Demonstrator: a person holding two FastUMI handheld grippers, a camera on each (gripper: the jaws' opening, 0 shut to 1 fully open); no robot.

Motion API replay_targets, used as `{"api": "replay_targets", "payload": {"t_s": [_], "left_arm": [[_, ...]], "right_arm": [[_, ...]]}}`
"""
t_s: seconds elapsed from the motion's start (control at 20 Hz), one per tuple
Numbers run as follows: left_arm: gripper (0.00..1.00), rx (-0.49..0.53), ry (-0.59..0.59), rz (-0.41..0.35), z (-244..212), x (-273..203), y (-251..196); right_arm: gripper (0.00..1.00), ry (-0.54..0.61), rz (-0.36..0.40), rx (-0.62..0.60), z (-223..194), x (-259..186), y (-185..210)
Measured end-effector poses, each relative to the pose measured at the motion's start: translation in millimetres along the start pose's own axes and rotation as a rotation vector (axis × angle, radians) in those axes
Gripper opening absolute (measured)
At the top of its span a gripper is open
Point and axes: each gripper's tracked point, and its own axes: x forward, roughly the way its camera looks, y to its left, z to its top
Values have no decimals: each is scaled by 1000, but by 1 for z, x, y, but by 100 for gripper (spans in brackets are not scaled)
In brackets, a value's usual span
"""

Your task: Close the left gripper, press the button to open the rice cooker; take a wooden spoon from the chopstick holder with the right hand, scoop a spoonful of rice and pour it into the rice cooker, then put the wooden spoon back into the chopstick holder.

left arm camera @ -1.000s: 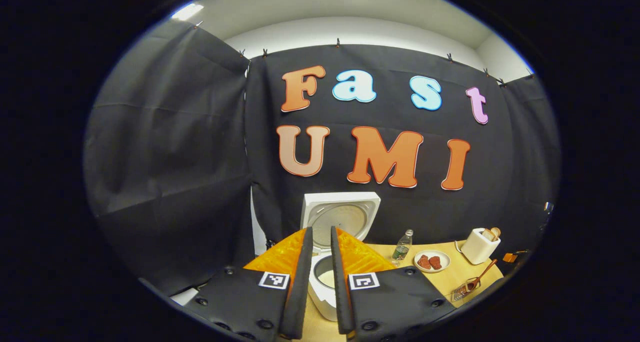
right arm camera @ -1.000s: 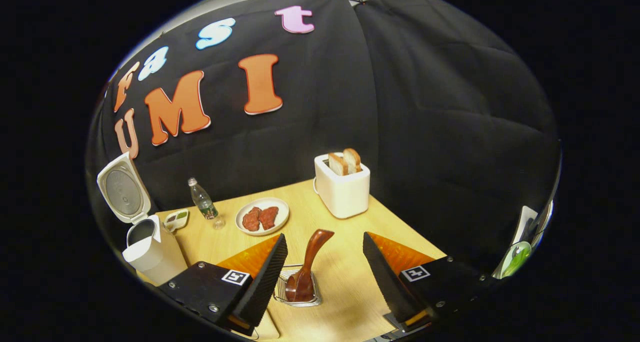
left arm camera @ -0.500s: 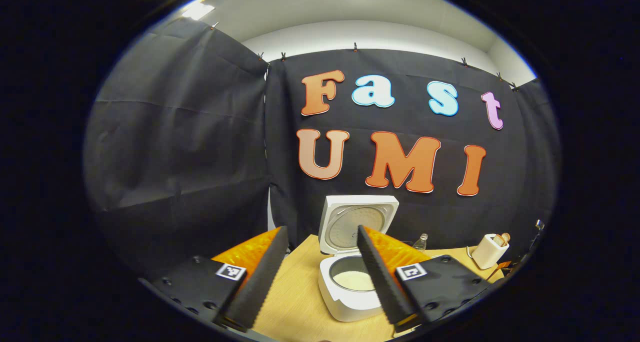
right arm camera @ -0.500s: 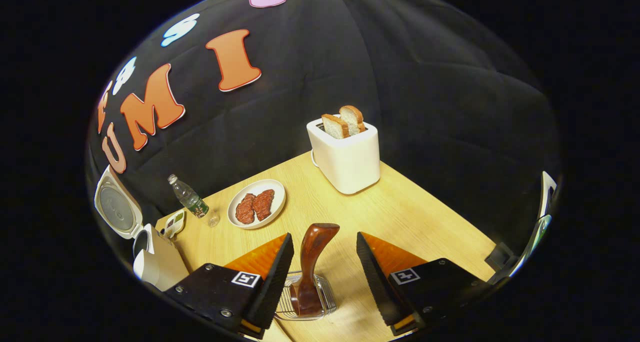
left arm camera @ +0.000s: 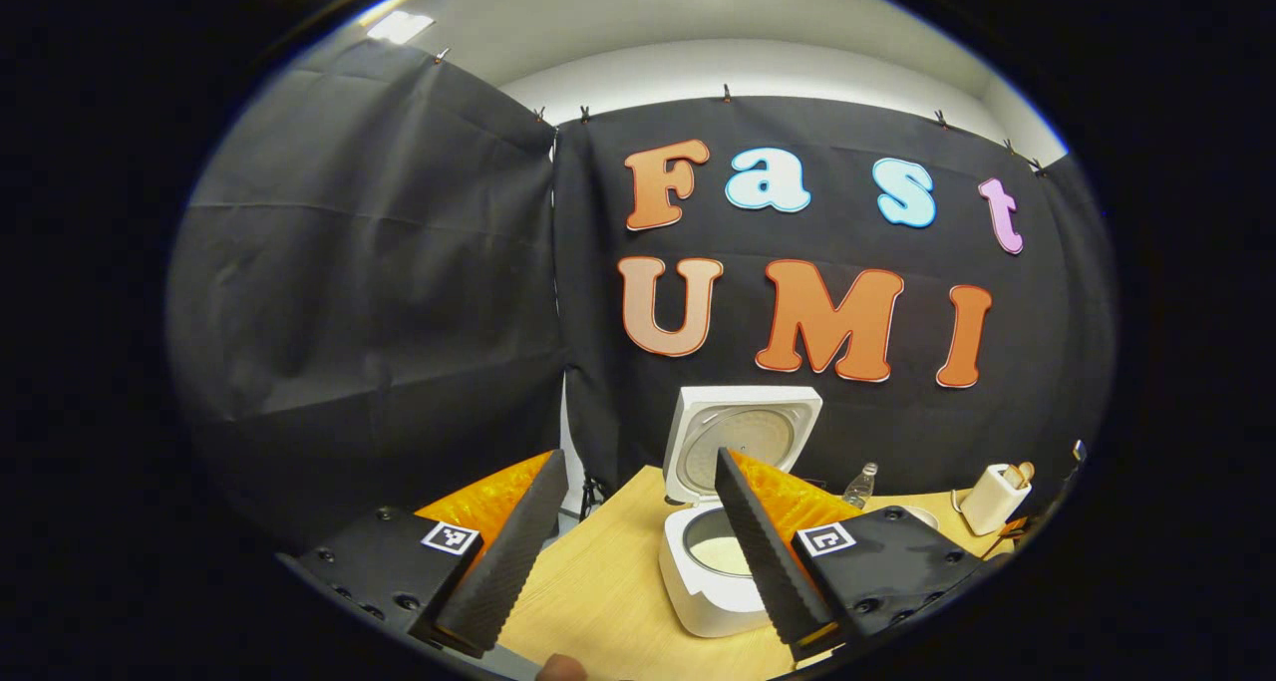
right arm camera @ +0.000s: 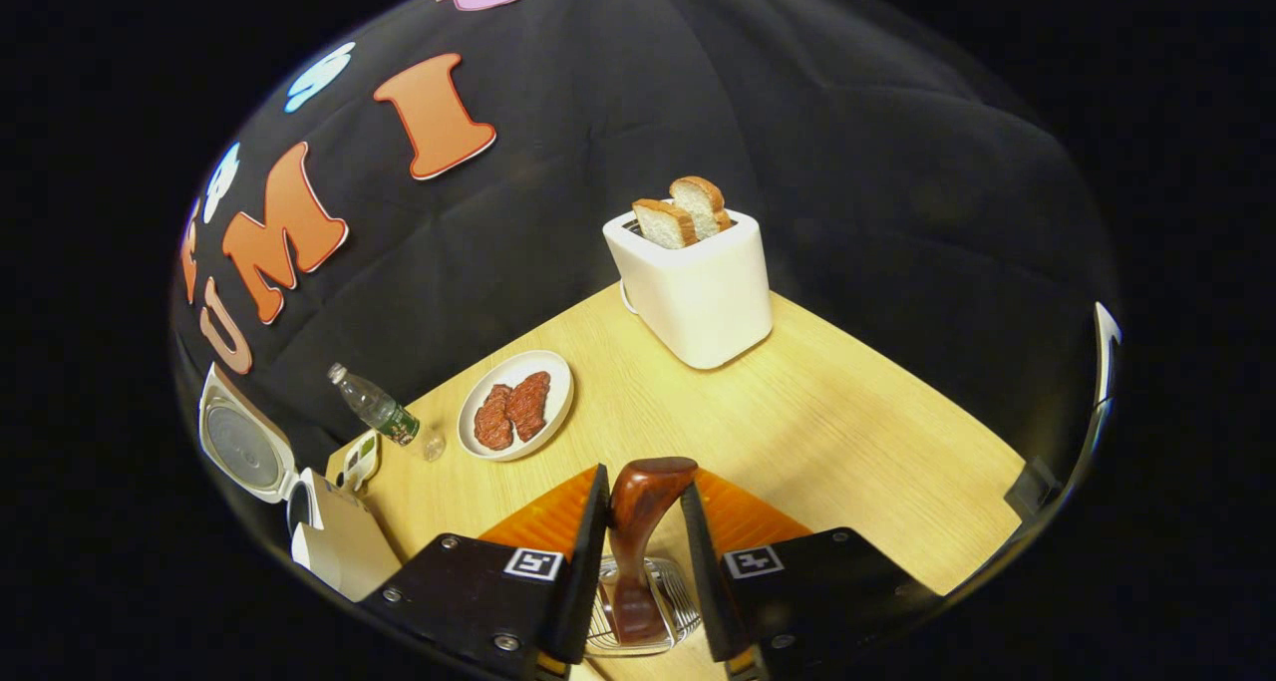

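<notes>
Fingers of the right gripper (right arm camera: 643,482) had drawn in on either side of the wooden spoon (right arm camera: 638,536), near the top of its handle, with the jaws narrowed to about the handle's width; whether both pads truly pressed the wood could not be told. The spoon stood almost upright, its lower end inside the wire chopstick holder (right arm camera: 670,611), which sat on the wooden table (right arm camera: 827,432) directly below the gripper. Beyond the fingertips lay a white plate (right arm camera: 556,402) with two dark red pieces of meat on it, and just to its left a small plastic bottle (right arm camera: 377,414) leaned in the picture. Farther back stood a white toaster (right arm camera: 698,287) with two slices of bread (right arm camera: 683,212) sticking out of its slots. At the left edge of the right gripper view the rice cooker (right arm camera: 334,541) stood with its lid up.

The left gripper (left arm camera: 638,457) was spread wide and held nothing, hovering above the table's near edge. Between and beyond its fingers, in the left gripper view, the rice cooker showed its raised lid (left arm camera: 743,437) and white rice in the inner pot (left arm camera: 718,553). The bottle and the toaster stood well off to the right of it.
</notes>
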Motion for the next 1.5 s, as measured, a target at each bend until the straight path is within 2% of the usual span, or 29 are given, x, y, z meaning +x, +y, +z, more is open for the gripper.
{"api": "replay_targets", "payload": {"t_s": [0.15,0.25,0.35,0.6,0.75,1.0,1.2,1.5], "left_arm": [[100,9,2,-6,0,1,-1],[100,15,0,-14,3,0,-1],[100,18,-8,-23,5,0,-1],[100,-3,-29,-71,14,1,-3],[100,-9,-38,-98,18,3,-3],[100,4,-36,-124,17,5,-1],[100,24,-20,-111,13,4,5],[100,77,-15,-88,7,-2,11]], "right_arm": [[29,-4,59,93,-2,-11,17],[19,-40,62,84,0,-21,23],[14,-70,68,40,4,-38,33],[14,-210,104,-75,30,-106,67],[14,-289,162,-139,31,-157,98],[14,-385,302,-230,-10,-210,153],[14,-359,353,-391,-69,-197,177],[14,-324,315,-500,-121,-148,170]]}}
